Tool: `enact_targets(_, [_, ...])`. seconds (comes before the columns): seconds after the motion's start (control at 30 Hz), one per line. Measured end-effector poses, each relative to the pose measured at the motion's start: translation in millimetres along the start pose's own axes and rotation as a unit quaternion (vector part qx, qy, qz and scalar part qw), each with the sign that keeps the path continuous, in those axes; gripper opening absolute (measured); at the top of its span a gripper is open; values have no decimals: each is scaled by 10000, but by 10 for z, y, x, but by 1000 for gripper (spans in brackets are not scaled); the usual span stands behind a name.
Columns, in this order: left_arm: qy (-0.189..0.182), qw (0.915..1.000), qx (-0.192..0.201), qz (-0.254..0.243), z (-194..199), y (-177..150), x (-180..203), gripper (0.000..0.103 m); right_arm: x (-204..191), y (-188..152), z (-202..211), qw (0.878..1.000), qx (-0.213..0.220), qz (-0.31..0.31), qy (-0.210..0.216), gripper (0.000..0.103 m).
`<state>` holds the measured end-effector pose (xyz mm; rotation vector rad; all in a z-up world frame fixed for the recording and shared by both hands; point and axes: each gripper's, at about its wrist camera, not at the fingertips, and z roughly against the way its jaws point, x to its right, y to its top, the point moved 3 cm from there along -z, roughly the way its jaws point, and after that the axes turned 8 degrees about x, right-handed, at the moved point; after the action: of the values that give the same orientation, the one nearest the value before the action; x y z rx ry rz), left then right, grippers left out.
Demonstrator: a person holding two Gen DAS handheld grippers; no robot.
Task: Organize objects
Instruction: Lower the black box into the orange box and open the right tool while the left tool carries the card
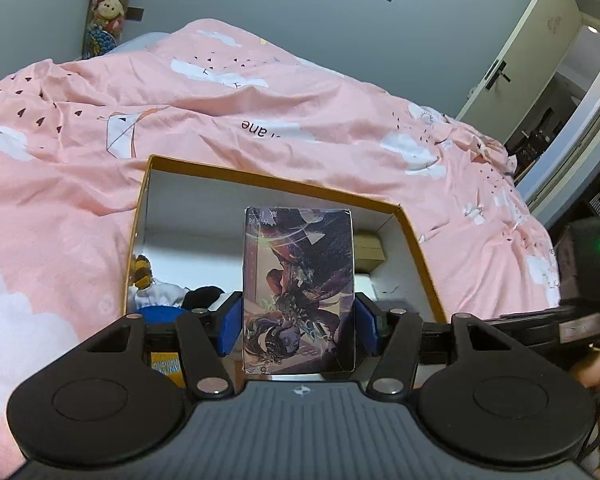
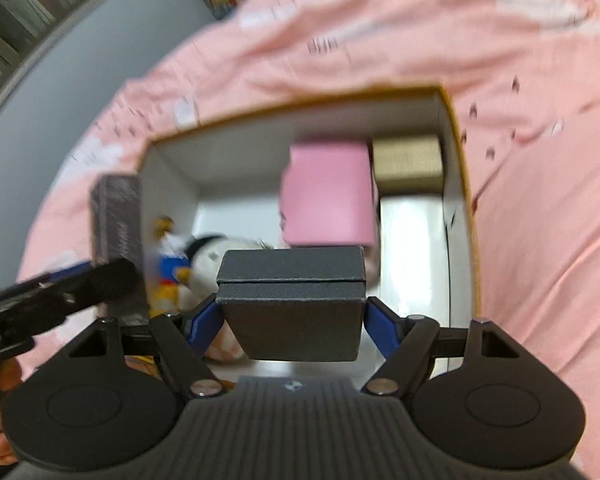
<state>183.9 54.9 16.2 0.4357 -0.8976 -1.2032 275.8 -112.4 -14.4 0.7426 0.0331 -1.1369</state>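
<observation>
Left tool [image 1: 299, 322]: you have its blue pads pinching the sides of a tall, glossy card box printed with dark fantasy artwork [image 1: 299, 288], held upright at the centre of the left wrist view, above the near part of the carton.
Right tool [image 2: 293, 316]: you have it clamped on the flanks of a matte black lidded cardboard box [image 2: 292, 300], low centre of the right wrist view, hanging over the carton's interior.
Carton: a white-lined, orange-rimmed open cardboard carton [image 2: 458, 148] sits on the bed's pink cloud-print duvet [image 1: 80, 128].
Already inside: a pink rectangular box [image 2: 326, 196] and a tan woven-look box [image 2: 408, 164] in the upper right of the right view; a soft duck toy in blue and yellow [image 2: 168, 268] and a white-and-black plush [image 2: 212, 260] at lower left.
Risk, crowding: your two tools are close; the left one [image 2: 60, 300] shows at the lower left edge of the right view. Lowering both together could knock them against each other.
Risk, slip: the card box is glossy and gripped only at its lower part, so a tilt could let it pivot or slide out.
Risk, landing: setting the black box on the plush toys would leave it tilted; free floor appears at the right.
Risk, base: the carton rests on soft bedding, so pushing on a wall could tip or shift it.
</observation>
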Motion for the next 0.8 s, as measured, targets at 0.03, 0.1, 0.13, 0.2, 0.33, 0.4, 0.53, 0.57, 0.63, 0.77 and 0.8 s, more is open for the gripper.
enact_targets(0.03, [10, 10000, -21, -18, -37, -5, -10, 66, 18, -8, -76, 9998, -175, -40, -7, 77])
enact_targets(0.1, [-8, 10000, -86, -6, -112, -15, -46, 66, 48, -18, -221, 9986, -517, -121, -33, 77])
enact_targets(0.13, [-18, 9999, -118, 9, -145, -21, -62, 66, 54, -23, -274, 9979, -638, -131, -40, 77])
enact_targets(0.2, [-6, 9999, -158, 9, -197, -22, -89, 66, 54, -35, -381, 9962, -862, -122, -74, 77])
enact_targets(0.33, [13, 9998, -179, 47, -266, -7, -144, 66, 80, -39, -585, 9916, -1266, -194, -172, 77])
enact_targets(0.4, [8, 9998, -196, 94, -292, 3, -173, 66, 82, -28, -675, 9899, -1379, -220, -236, 77])
enact_targets(0.53, [21, 9996, -262, 138, -345, 3, -215, 66, 89, -1, -751, 9897, -1370, -194, -367, 77])
enact_targets(0.57, [18, 9995, -281, 145, -360, 3, -228, 66, 89, -3, -772, 9894, -1377, -170, -429, 77])
enact_targets(0.63, [13, 9994, -311, 165, -381, -2, -246, 66, 100, -28, -816, 9886, -1423, -160, -473, 77])
enact_targets(0.77, [21, 9991, -363, 203, -406, -13, -272, 66, 149, -62, -813, 9879, -1461, -281, -428, 76])
enact_targets(0.8, [15, 9991, -375, 186, -412, -10, -268, 66, 161, -65, -794, 9881, -1453, -314, -404, 76])
